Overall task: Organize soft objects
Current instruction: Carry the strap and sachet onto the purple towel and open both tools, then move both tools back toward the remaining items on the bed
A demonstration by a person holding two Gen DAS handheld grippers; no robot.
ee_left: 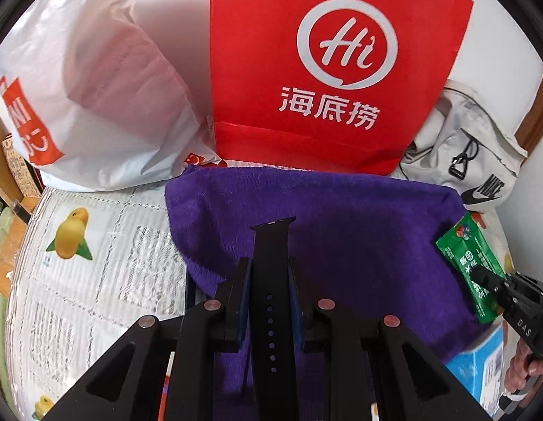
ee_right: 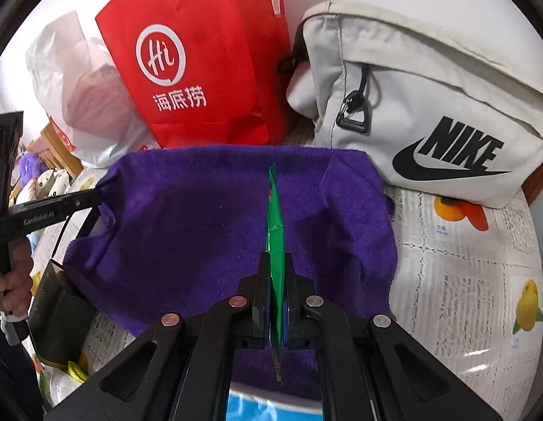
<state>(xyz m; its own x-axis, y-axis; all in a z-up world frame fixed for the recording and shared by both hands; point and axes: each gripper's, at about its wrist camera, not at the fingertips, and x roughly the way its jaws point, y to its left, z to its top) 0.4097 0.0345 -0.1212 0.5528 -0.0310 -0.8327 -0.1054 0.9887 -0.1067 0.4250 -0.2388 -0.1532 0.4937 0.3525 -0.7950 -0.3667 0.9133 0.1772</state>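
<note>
Now your left gripper (ee_left: 269, 273) pinches a black strap (ee_left: 271, 280) and your right gripper (ee_right: 276, 273) a green packet (ee_right: 275, 231), both above the purple towel (ee_right: 201, 217).

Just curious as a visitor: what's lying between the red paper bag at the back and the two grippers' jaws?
A purple towel, spread on the tablecloth in front of the red paper bag; both wrist views show it.

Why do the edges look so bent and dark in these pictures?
Left wrist view: a fisheye lens bows the red bag, corners black, and daylight washes out the white plastic bag. Right wrist view: the same curving stretches the white Nike bag; the centre stays sharp.
</note>
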